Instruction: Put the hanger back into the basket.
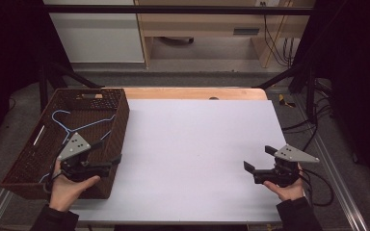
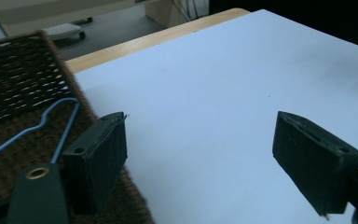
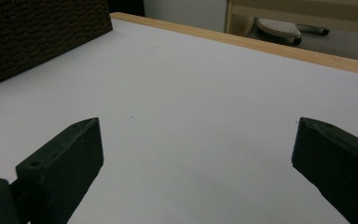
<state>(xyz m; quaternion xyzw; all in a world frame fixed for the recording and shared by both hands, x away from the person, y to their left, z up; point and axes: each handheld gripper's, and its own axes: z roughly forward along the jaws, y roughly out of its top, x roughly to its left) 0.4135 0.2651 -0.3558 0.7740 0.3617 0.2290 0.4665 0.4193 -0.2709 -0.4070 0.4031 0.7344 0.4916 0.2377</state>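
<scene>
Table (image 1: 197, 159) surface is covered by a white sheet, with a strip of bare wood showing along the far edge. Woven basket (image 1: 26, 159), dark brown and rectangular, sits at the left side of the table and partly overhangs the left edge; it holds a blue wire hanger (image 1: 72, 126) lying flat on the basket floor (hook end toward the far-left corner). Left gripper (image 1: 110, 151) is held in the person's left hand (image 1: 67, 185) at the near-right corner of the basket, with one jaw over the basket interior and the other past the rim toward the white sheet. Jaws are spread wide and grip nothing; in the left gripper view, the left gripper (image 2: 200, 154) straddles the basket rim, and the hanger (image 2: 32, 130) runs just beside the jaw on the basket side, though contact cannot be confirmed. Right gripper (image 1: 257, 159) is held in the person's right hand (image 1: 286, 187) near the right edge of the table, well apart from the basket, pointing left across the sheet. Its jaws are likewise spread wide with nothing between them; the right gripper view shows the right gripper (image 3: 193, 163) above bare white sheet, with the basket wall (image 3: 37, 32) at the upper left.
</scene>
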